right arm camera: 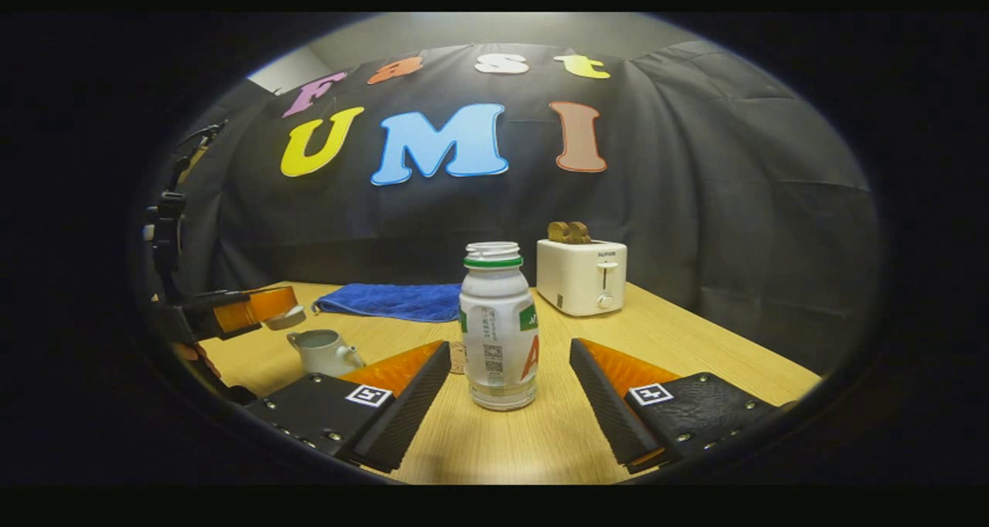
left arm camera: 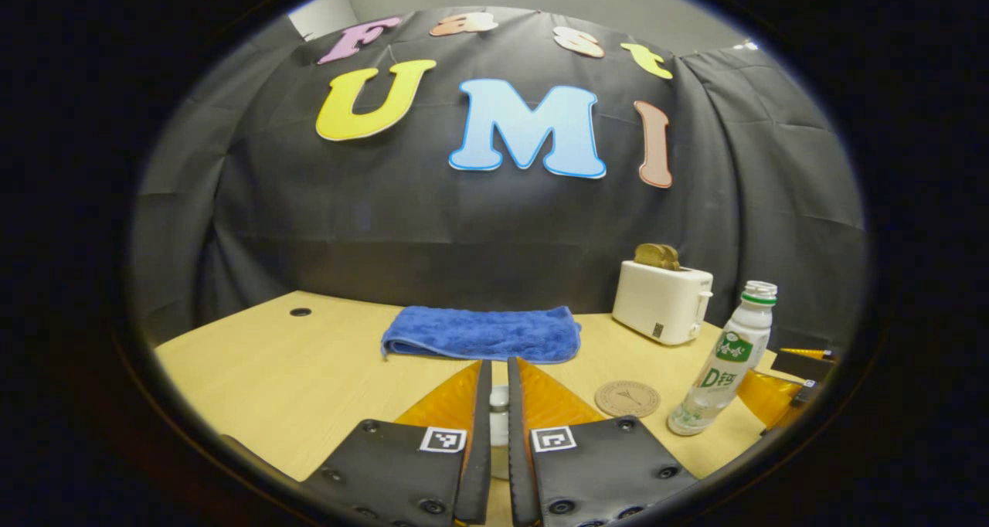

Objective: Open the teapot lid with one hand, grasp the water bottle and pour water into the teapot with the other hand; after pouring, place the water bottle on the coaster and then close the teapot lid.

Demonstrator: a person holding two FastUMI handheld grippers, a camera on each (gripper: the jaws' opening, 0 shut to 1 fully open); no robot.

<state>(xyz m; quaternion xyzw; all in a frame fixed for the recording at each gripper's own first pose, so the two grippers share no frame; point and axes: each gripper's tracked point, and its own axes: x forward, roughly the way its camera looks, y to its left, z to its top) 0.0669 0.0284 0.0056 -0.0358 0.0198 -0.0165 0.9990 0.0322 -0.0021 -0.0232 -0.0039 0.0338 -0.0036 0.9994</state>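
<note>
A: What is hidden or cut off?
B: In the left gripper view, the left gripper (left arm camera: 499,403) has its fingers nearly together, and a small pale object, the lid (left arm camera: 499,415), shows only as a sliver in the narrow gap. Its shape cannot be made out there. At the far right edge the right gripper (left arm camera: 796,388) is cropped to an orange and black fragment, just right of the bottle (left arm camera: 722,365).

A: And from the other side?
B: In the right gripper view, the left gripper (right arm camera: 266,311) appears at the left edge, raised above the table (right arm camera: 695,341), with the lid (right arm camera: 284,320) pinched at its tip. The teapot (right arm camera: 324,351) stands open below it, partly masked by a near finger (right arm camera: 402,396). The coaster (right arm camera: 457,357) is mostly concealed behind the bottle (right arm camera: 498,326).

A: State of the right gripper's fingers?
B: The right gripper (right arm camera: 510,388) is spread wide, one finger on each side of the bottle, neither touching it. The bottle stands upright and uncapped, near the middle of the table.

A: Background items?
B: A blue towel (left arm camera: 483,334) lies at the far side; a toaster (left arm camera: 663,301) with bread stands to its right. The coaster (left arm camera: 627,398) lies just left of the bottle.
</note>
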